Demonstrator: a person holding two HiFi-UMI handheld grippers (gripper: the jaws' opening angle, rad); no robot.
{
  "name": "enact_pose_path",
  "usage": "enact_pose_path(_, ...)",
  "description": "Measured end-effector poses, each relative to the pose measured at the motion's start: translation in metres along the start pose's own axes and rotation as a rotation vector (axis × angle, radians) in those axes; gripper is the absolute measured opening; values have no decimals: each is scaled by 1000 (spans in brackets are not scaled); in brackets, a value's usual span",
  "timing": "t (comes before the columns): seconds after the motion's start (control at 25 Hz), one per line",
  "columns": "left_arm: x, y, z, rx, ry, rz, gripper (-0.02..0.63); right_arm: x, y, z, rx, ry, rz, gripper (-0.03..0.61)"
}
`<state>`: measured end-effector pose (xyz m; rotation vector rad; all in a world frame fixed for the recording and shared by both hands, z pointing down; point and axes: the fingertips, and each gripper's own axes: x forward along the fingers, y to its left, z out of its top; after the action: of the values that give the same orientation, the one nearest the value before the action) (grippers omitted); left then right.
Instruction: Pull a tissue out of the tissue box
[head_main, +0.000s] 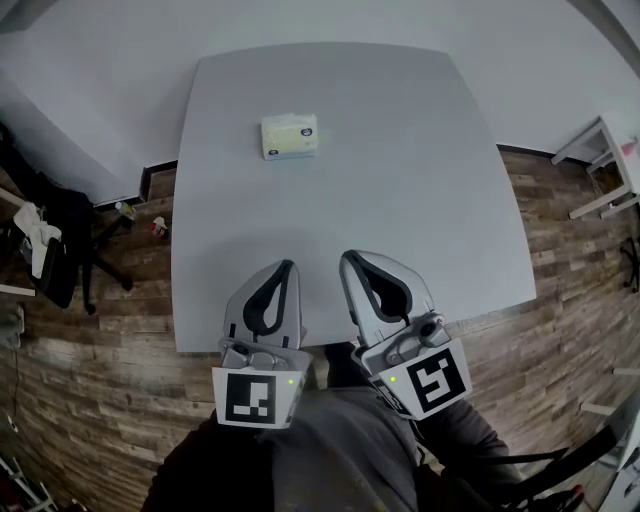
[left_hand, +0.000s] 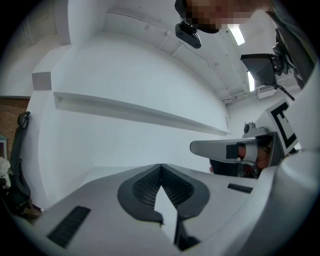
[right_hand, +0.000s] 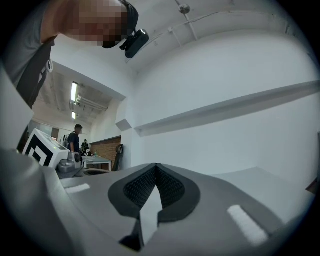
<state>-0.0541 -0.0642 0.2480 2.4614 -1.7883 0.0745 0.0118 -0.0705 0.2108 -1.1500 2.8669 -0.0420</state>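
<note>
The tissue box (head_main: 289, 136), pale yellow-green with white tissue at its top slot, lies on the far half of the grey table (head_main: 420, 200). Both grippers hover side by side over the table's near edge, well short of the box. My left gripper (head_main: 288, 266) is shut, its tips touching with nothing between them. My right gripper (head_main: 349, 258) is also shut and empty. In the left gripper view the pads meet at the left gripper's tip (left_hand: 160, 166), and the right gripper (left_hand: 225, 149) shows alongside. In the right gripper view the right gripper's (right_hand: 156, 165) pads meet too. Neither gripper view shows the box.
A dark office chair (head_main: 62, 245) draped with a white cloth stands on the wooden floor to the left. A white stool or rack (head_main: 603, 168) stands at the right. Small items (head_main: 158, 226) lie on the floor by the table's left side. A person (right_hand: 76, 138) stands far off.
</note>
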Motion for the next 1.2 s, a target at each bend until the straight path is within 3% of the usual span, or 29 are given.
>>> enact_pose_path(0.2, 70, 18, 0, -5, 0, 92, 2, 34, -60, -29, 67, 25, 60, 2)
enact_pose_path(0.4, 119, 28, 9, 9, 11, 166, 2, 63, -93, -40, 98, 56, 143, 2)
enact_pose_path(0.56, 143, 39, 32, 28, -46, 196, 2, 88, -109, -27, 71, 51, 179, 2)
enact_pose_path(0.88, 198, 84, 46, 29, -68, 215, 2, 165, -150, -7, -16, 21, 185, 2)
enact_pose_path(1.2, 259, 132, -26, -63, 43, 157, 2, 231, -170, -90, 12, 178, 175, 3)
